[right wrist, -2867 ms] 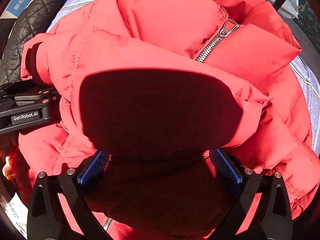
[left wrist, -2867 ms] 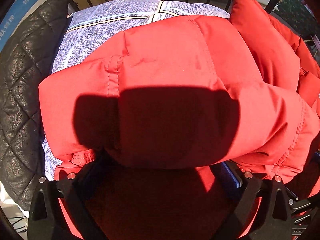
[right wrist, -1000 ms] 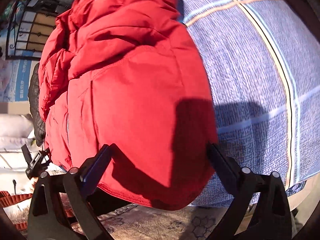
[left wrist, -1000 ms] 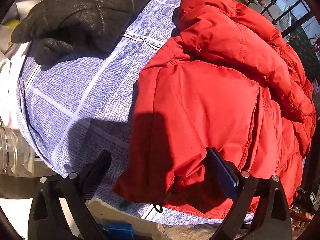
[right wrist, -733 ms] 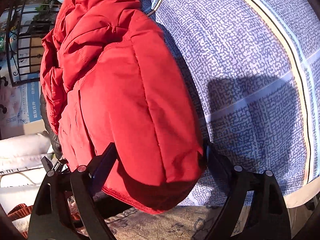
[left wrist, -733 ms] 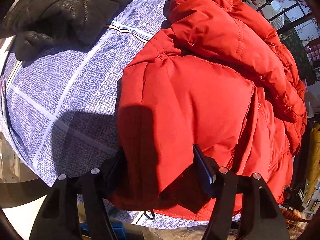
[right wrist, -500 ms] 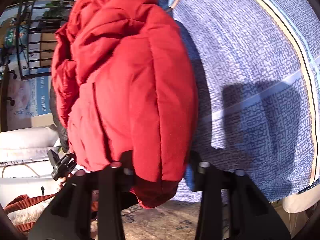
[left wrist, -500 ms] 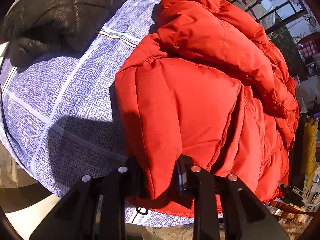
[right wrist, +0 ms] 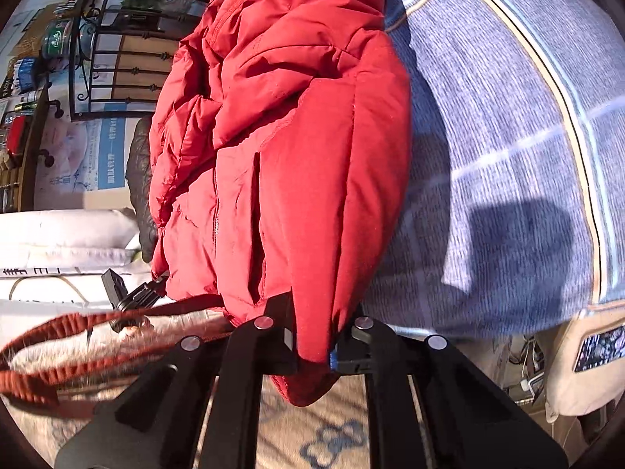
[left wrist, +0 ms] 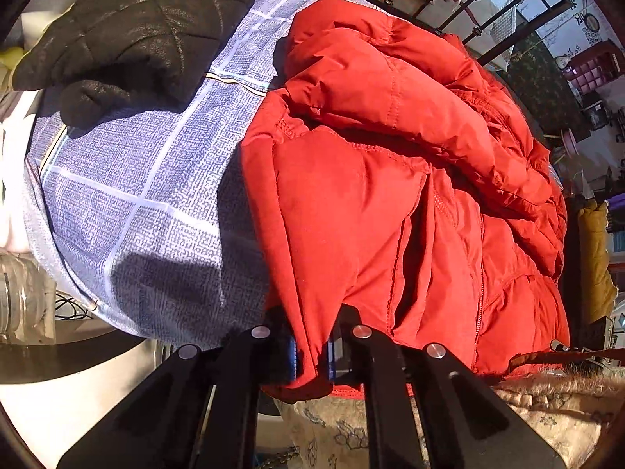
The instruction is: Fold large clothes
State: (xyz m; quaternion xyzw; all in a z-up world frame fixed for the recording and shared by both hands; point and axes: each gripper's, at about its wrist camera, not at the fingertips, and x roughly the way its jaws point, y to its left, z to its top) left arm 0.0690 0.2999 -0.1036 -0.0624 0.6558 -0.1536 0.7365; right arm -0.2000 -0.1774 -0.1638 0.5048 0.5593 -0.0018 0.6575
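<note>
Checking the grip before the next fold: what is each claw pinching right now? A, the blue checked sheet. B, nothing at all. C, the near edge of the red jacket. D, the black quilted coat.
C: the left claw and the right claw each have a fold of the red jacket squeezed between their pads, while the black coat lies apart on the blue sheet.

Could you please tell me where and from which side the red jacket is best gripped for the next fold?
Grip the red jacket along its near hem, coming from the bed's edge: there the padding thins to a pinchable edge overhanging the blue bedsheet. The left gripper and the closing right gripper already pinch its two hem corners.
</note>
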